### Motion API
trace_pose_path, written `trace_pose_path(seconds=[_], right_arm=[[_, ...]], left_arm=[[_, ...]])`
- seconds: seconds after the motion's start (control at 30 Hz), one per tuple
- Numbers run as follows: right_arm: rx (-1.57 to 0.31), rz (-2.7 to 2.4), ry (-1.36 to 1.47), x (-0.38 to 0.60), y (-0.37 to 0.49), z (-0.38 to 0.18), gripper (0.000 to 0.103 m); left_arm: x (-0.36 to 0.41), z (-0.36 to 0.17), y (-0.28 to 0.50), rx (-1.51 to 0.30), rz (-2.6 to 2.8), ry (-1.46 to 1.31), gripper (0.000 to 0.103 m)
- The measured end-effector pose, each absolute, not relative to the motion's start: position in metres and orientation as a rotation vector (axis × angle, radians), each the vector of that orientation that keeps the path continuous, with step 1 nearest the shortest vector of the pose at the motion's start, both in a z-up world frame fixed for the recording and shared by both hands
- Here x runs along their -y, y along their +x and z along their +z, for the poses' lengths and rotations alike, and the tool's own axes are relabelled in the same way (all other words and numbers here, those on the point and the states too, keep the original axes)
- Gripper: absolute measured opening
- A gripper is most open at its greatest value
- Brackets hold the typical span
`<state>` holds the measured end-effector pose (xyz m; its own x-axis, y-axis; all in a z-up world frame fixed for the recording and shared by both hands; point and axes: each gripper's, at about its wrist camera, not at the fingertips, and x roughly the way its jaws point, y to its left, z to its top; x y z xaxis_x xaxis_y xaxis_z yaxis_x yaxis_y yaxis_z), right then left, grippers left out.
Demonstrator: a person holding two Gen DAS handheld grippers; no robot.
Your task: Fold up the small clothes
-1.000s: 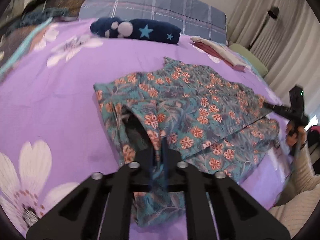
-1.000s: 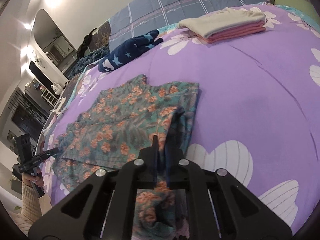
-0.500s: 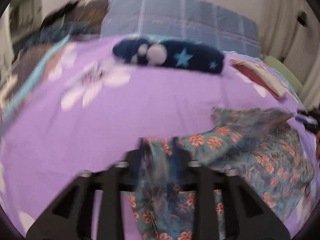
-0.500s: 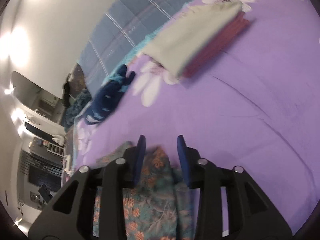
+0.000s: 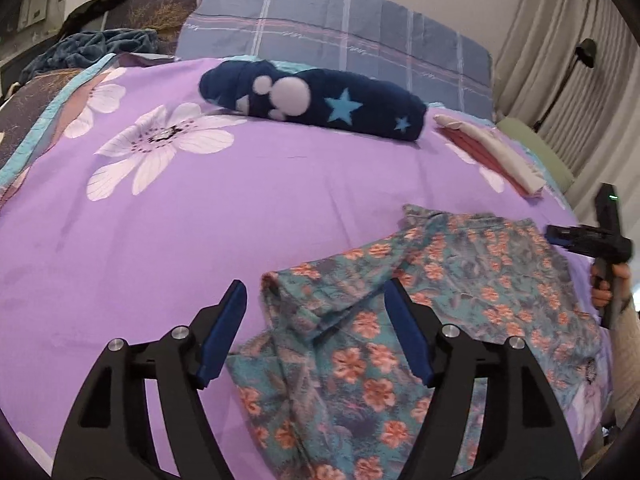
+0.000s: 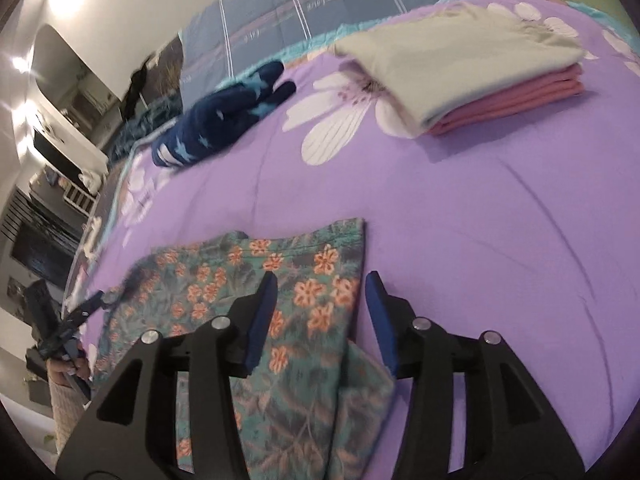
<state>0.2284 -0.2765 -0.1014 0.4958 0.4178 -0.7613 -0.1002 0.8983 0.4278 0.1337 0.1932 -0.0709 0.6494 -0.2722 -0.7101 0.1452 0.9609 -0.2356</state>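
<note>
Setting: home bedroom. Bed (image 5: pixel 280 200) covered with a purple flower-print sheet; blue plaid pillow (image 5: pixel 340 28) along its far edge against a plain wall. Pleated curtains (image 5: pixel 560 52) and a black floor lamp (image 5: pixel 576 64) past the far right corner. Folded clothes stack (image 6: pixel 480 76) near that corner.

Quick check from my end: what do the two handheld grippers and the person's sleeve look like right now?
Both the left gripper and the right gripper are black, angular frames with triangular cut-outs and silver round bolts. Each has two flat blue pads on its fingers. Seen from the left wrist, the right gripper's body shows a small green light. The sleeve is cream ribbed knit. No cables visible.
</note>
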Motion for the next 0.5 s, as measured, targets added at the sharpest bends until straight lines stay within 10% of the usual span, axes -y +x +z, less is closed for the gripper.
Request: trace_pose_path(seconds=[0.1, 0.17, 0.5], right_arm=[[-1.035, 0.32, 0.327, 0.269, 0.243, -0.108, 0.046], [-1.038, 0.314, 0.301, 0.263, 0.248, -0.109, 0.003], [-0.981, 0.26, 0.327, 0.274, 0.245, -0.102, 0.005]], left_arm=[[-0.175, -0.064, 0.122, -0.812, -0.296, -0.057, 0.079], [-0.157, -0.067, 0.118, -0.823, -0.275, 0.086, 0.079], [-0.196, -0.079, 0.196, -0.858, 0.196, 0.131, 0.079]])
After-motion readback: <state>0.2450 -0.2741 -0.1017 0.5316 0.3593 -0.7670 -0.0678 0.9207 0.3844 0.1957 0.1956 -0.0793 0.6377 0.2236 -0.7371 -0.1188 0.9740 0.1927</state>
